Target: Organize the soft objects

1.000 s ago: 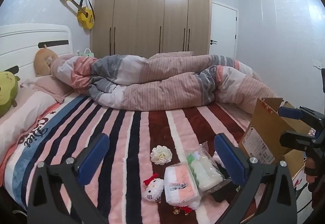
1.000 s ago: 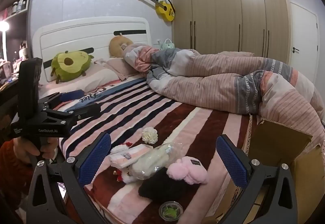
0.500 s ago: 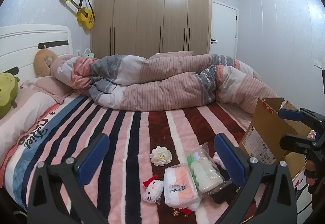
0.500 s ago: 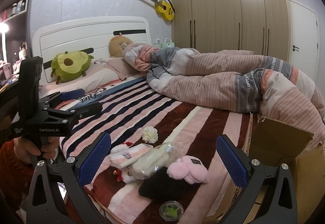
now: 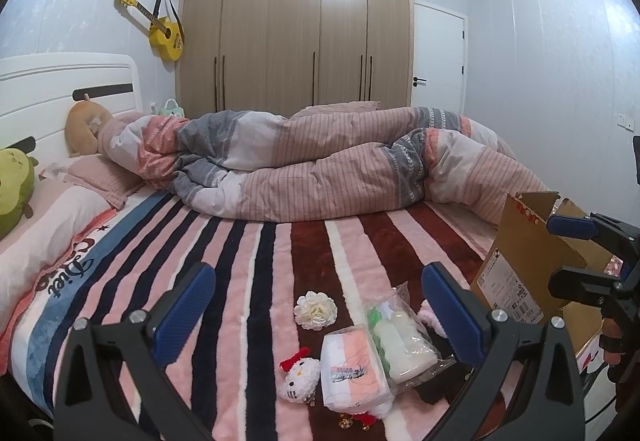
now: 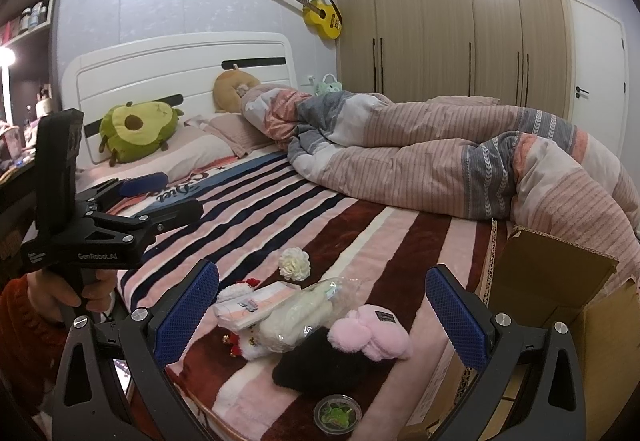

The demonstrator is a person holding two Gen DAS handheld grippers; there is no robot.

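My left gripper (image 5: 318, 307) and right gripper (image 6: 322, 305) both stand wide open, holding nothing. Between the right jaws — pink plush (image 6: 370, 335) on black plush (image 6: 320, 365), bagged white plush (image 6: 298, 315) touching. Beyond the left jaws: white flower (image 5: 315, 310), cat doll (image 5: 300, 377). Right of everything, an open cardboard box (image 6: 548, 281).

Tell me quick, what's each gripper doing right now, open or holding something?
Left gripper: jaws open, holding nothing, above the striped blanket.
Right gripper: jaws open, holding nothing, above the soft toys.
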